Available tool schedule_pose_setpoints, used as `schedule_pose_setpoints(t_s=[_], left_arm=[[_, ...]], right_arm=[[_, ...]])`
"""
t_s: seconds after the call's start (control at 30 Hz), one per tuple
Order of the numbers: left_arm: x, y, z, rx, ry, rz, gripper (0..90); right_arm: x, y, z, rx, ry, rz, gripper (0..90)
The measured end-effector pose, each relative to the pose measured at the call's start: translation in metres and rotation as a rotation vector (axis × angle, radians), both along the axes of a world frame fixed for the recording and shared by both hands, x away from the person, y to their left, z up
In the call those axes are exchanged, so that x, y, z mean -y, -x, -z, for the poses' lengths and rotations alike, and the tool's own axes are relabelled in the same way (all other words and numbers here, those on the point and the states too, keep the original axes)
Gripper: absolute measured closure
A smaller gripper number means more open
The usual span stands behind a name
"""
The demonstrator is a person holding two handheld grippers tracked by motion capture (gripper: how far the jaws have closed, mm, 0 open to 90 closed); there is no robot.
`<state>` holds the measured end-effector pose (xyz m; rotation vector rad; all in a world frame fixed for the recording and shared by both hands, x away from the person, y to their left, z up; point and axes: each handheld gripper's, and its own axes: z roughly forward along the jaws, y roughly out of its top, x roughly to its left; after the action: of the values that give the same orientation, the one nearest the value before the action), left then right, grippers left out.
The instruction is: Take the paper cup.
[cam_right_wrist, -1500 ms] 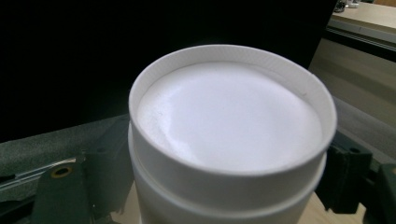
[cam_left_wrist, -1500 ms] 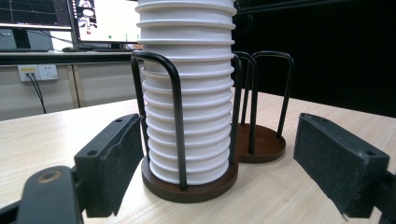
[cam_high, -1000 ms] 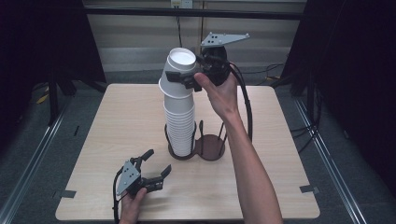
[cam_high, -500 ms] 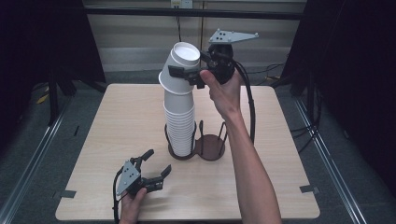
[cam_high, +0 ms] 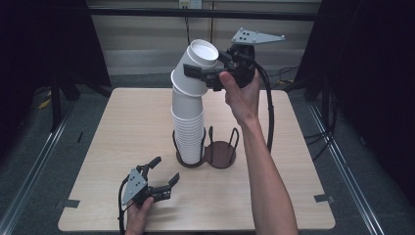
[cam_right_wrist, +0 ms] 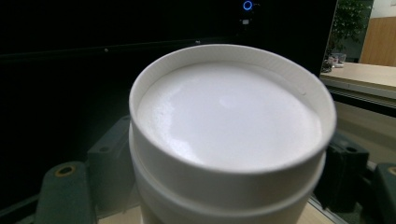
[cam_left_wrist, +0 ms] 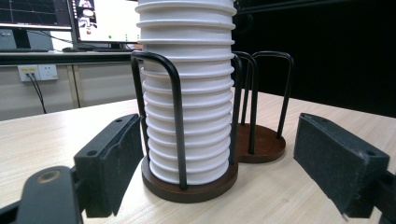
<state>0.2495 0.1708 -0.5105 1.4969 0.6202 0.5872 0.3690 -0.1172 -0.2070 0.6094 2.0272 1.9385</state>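
Nearest the person, the left tongs [cam_high: 159, 175] rest low on the pale wooden counter [cam_high: 122, 122], jaws apart with nothing between them. In the left gripper view they point at the base of the cup stack [cam_left_wrist: 187, 93] and stand wider than it without touching.

Just beyond, mid-counter, sits a dark wire cup holder [cam_high: 205, 152] with 2 round bases. The white stack [cam_high: 188, 129] stands in the left base, ringed by the black wire loops; the right base [cam_high: 221, 152] holds no cup.

Farther up, the right tongs [cam_high: 200, 74] have closed on the top cups [cam_high: 195, 68] of the stack, tipping them toward the right so they lean off the upright column below. In the right gripper view a jaw sits at each side of the upturned cup bottom [cam_right_wrist: 229, 121]; whether 1 cup or 2 are being lifted is hard to tell, though 2 rims seem to show there.
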Motion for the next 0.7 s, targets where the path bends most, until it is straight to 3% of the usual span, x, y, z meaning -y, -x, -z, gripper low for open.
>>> schedule_pose_setpoints(t_s=[0.53,0.7], left_arm=[[0.000,0.000,0.000,0.000,0.003,0.004,15.6],[0.000,0.000,0.000,-0.001,0.002,0.004,15.5]], right_arm=[[0.046,0.021,0.007,0.000,-0.028,0.049,21.3],[0.056,0.024,0.014,-0.009,-0.003,0.071,21.3]])
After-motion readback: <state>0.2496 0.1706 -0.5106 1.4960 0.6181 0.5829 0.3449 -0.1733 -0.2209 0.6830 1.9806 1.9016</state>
